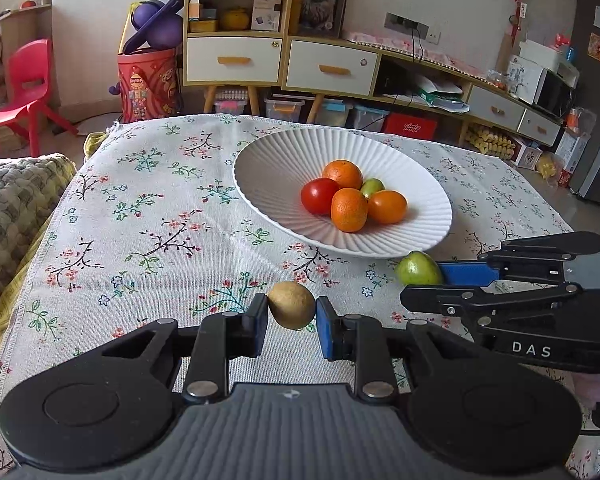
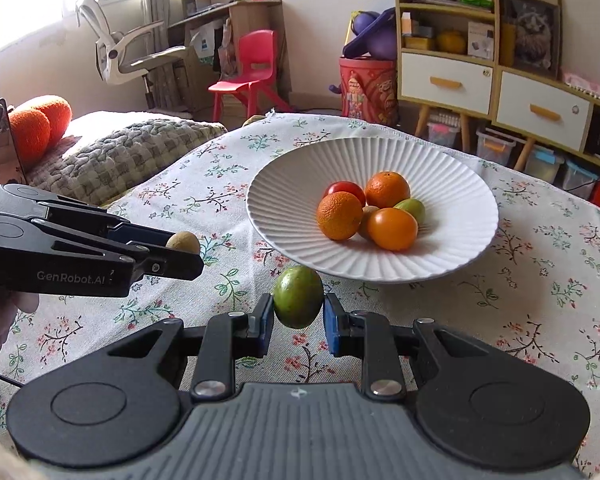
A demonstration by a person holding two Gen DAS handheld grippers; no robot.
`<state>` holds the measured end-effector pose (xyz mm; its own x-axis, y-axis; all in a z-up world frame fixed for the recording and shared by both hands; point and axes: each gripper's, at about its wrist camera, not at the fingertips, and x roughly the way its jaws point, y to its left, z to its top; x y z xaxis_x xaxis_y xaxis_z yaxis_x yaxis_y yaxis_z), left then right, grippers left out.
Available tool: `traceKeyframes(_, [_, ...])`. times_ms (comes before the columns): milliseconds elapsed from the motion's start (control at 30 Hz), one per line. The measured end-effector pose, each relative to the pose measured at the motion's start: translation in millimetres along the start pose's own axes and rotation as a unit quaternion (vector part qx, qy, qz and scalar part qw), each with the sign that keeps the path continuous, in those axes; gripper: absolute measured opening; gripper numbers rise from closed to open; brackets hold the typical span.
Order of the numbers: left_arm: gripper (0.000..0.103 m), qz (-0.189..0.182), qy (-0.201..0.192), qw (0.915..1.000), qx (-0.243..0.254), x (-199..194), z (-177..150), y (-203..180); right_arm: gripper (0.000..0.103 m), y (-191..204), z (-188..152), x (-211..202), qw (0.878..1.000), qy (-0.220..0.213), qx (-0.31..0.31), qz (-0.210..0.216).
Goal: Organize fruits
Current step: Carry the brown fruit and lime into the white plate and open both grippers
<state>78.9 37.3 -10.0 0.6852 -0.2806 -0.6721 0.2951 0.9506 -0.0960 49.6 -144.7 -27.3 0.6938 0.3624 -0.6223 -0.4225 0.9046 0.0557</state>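
Observation:
My left gripper is shut on a small yellow-brown fruit, held just above the floral cloth in front of the white ribbed plate. My right gripper is shut on a green fruit, close to the plate's near rim. The plate holds several fruits: oranges, a red tomato and a small green fruit. In the left wrist view the right gripper comes in from the right with the green fruit. In the right wrist view the left gripper comes in from the left.
A floral tablecloth covers the table. A knitted blanket lies off the table's left side. Shelves and drawers, a red chair and a red toy bin stand behind the table.

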Motion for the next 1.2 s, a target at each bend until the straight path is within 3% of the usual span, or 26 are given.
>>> traceKeyframes(533, [0.009,0.002,-0.031,0.9995,-0.002,18.7,36.6,-13.6,0.024,-41.6,27.7,-3.1,0.996,-0.049,0.047,-0.06])
traceKeyframes(1200, [0.009,0.021,-0.031,0.9992,-0.012,86.1,88.3,-12.9,0.024,-61.2,33.6,24.3,0.995,-0.028,0.047,-0.089])
